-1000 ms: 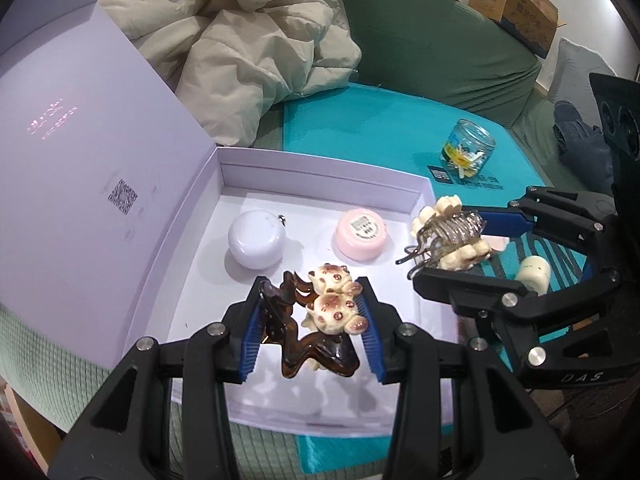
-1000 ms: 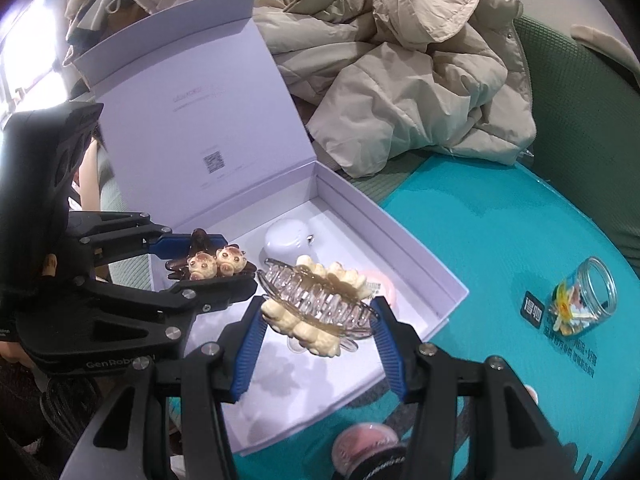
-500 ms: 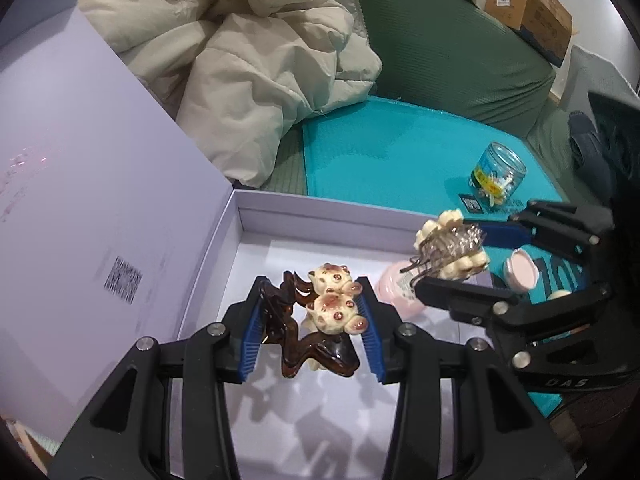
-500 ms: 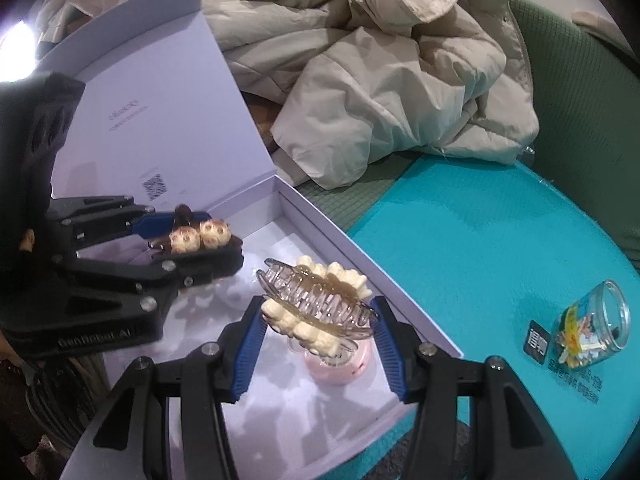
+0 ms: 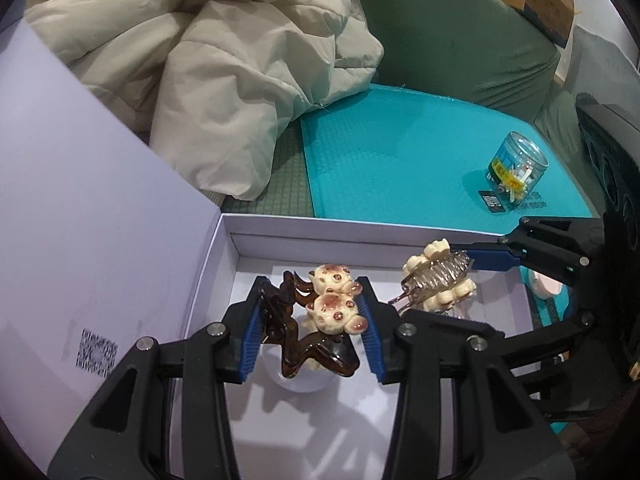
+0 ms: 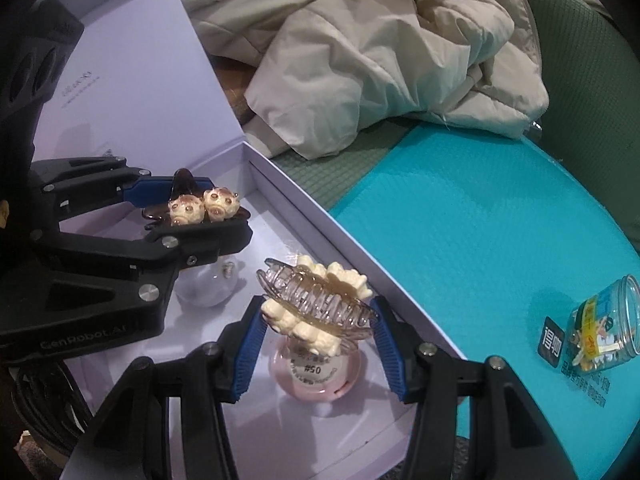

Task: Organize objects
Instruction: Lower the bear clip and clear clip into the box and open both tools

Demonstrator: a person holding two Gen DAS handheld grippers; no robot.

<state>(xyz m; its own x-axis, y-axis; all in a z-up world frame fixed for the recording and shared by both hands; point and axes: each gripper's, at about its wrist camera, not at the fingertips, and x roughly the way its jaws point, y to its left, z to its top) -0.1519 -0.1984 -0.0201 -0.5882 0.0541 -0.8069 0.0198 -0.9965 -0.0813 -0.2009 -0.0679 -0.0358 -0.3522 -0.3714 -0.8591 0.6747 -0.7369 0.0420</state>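
Note:
My left gripper [image 5: 310,322] is shut on a brown hair claw with two cream animal heads [image 5: 320,320], held over the open white box [image 5: 224,264]; the claw also shows in the right wrist view [image 6: 204,206]. My right gripper [image 6: 316,328] is shut on a clear hair claw with cream flowers [image 6: 316,304], also over the box; this claw appears in the left wrist view [image 5: 438,280]. Inside the box lie a pink round case [image 6: 316,376] under the right claw and a pale round case [image 6: 204,290] under the left fingers.
The box lid [image 5: 80,208] stands open at the left. A beige jacket [image 5: 224,80] lies behind the box. A glass jar [image 5: 516,168] and a small black tag [image 5: 492,202] rest on the teal mat [image 5: 400,152]. Another pink case [image 5: 546,286] lies right of the box.
Both grippers have moved forward over the box toward its far wall, still holding their claws. The round cases now lie under the grippers.

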